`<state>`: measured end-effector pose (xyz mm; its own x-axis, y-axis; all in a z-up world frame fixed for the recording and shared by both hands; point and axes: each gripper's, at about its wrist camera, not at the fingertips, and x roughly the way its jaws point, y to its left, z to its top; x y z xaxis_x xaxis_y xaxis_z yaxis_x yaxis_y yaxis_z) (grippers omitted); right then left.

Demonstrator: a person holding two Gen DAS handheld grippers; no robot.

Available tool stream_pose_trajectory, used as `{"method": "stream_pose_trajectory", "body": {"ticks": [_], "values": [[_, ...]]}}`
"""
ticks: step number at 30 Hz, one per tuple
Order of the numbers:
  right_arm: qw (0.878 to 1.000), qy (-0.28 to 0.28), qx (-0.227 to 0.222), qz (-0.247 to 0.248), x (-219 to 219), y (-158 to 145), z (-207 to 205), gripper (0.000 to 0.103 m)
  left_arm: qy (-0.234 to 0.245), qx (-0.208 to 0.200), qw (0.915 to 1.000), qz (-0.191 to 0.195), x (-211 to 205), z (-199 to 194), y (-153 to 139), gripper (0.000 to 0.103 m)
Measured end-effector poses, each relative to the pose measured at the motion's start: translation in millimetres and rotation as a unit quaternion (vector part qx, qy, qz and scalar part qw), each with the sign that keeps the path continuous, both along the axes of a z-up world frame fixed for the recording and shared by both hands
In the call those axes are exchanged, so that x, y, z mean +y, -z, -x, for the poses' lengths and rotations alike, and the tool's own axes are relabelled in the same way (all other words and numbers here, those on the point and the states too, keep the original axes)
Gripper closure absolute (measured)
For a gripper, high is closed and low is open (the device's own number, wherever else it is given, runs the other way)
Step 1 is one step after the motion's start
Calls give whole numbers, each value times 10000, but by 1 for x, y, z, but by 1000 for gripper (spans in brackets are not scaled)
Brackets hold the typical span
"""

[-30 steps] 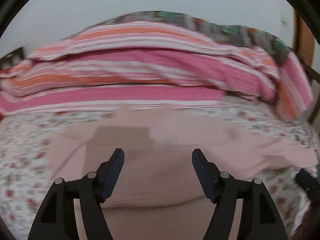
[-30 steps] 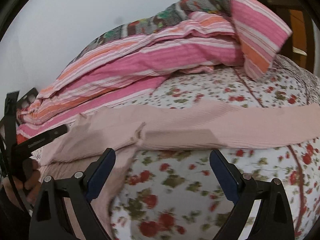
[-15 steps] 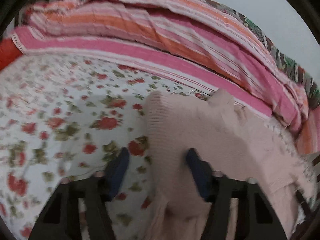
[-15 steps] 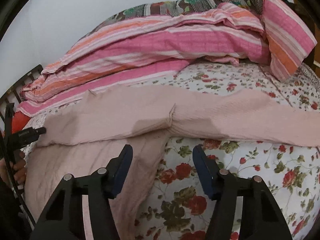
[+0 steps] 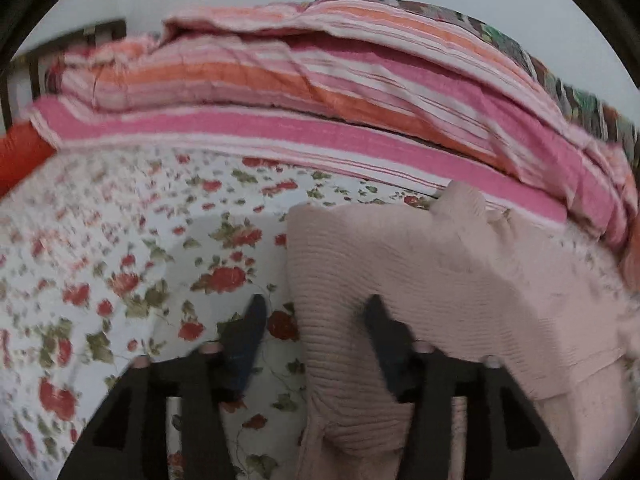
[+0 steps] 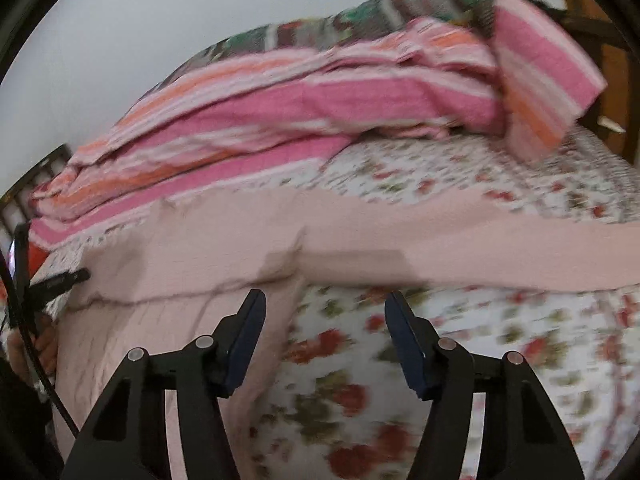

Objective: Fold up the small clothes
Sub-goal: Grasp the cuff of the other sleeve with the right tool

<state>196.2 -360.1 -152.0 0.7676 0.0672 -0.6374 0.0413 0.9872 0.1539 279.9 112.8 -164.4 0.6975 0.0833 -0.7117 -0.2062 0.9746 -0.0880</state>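
Note:
A pale pink knit sweater lies spread on the floral bedsheet. In the left wrist view its ribbed left sleeve end runs down between the fingers of my left gripper. It lies close to the right finger, and the left finger stands apart over the sheet. These jaws are opening and do not pinch the cloth. In the right wrist view the sweater stretches its other sleeve far to the right. My right gripper is open near the armpit, over the sheet, with the body's edge under its left finger.
A folded pink, orange and white striped blanket is piled along the back of the bed against a pale wall. A red cushion and a dark bed frame are at the left. Wooden furniture stands at the far right.
The left gripper swung left from over the sweater's body to its left sleeve end, narrowed there, then widened. The right gripper's jaws narrowed and it stayed by the armpit.

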Motion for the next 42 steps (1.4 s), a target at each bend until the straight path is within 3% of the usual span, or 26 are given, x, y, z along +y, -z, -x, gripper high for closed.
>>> {"method": "stream_pose_trajectory", "body": {"ticks": [4, 5, 6, 7, 9, 16, 19, 23, 28, 29, 32, 37, 42], "values": [[9992, 351, -136, 116, -45, -19, 17, 43, 111, 66, 9985, -534, -17, -1, 1, 41], [9983, 509, -142, 251, -61, -21, 22, 48, 166, 71, 9978, -645, -21, -1, 2, 39], [9968, 669, -140, 411, -77, -21, 28, 63, 187, 64, 9973, -709, -23, 0, 2, 35], [9957, 767, -117, 499, -88, -21, 32, 69, 194, 43, 9969, -756, -25, 0, 2, 34], [9935, 1003, 64, 537, -121, -13, 40, 74, 188, 21, 9970, -756, -24, 2, 1, 34], [9892, 1367, 373, -379, -195, 32, 44, 73, 217, 99, 9972, -713, -25, 0, 3, 32], [9857, 1440, 233, -848, -213, 38, 43, 72, 206, 145, 9977, -622, -22, -3, 5, 32], [9794, 1588, 103, -1242, -228, 40, 36, 61, 219, 171, 9984, -483, -18, -5, 8, 31], [9732, 1919, -34, -1269, -239, 36, 23, 61, 236, 197, 9987, -401, -16, -7, 11, 31], [9728, 1991, -32, -1184, -242, 35, 19, 65, 241, 197, 9987, -402, -16, -7, 11, 31], [9738, 2149, 60, -748, -241, 29, 10, 92, 248, 187, 9986, -421, -17, -7, 10, 31], [9790, 2022, -132, -220, -218, -5, 2, 96, 334, 137, 9992, -170, -10, -3, 6, 31], [9843, 1629, -650, 201, -159, -66, 1, 96, 90, 17, 9995, 297, 24, 5, 0, 31]]}}
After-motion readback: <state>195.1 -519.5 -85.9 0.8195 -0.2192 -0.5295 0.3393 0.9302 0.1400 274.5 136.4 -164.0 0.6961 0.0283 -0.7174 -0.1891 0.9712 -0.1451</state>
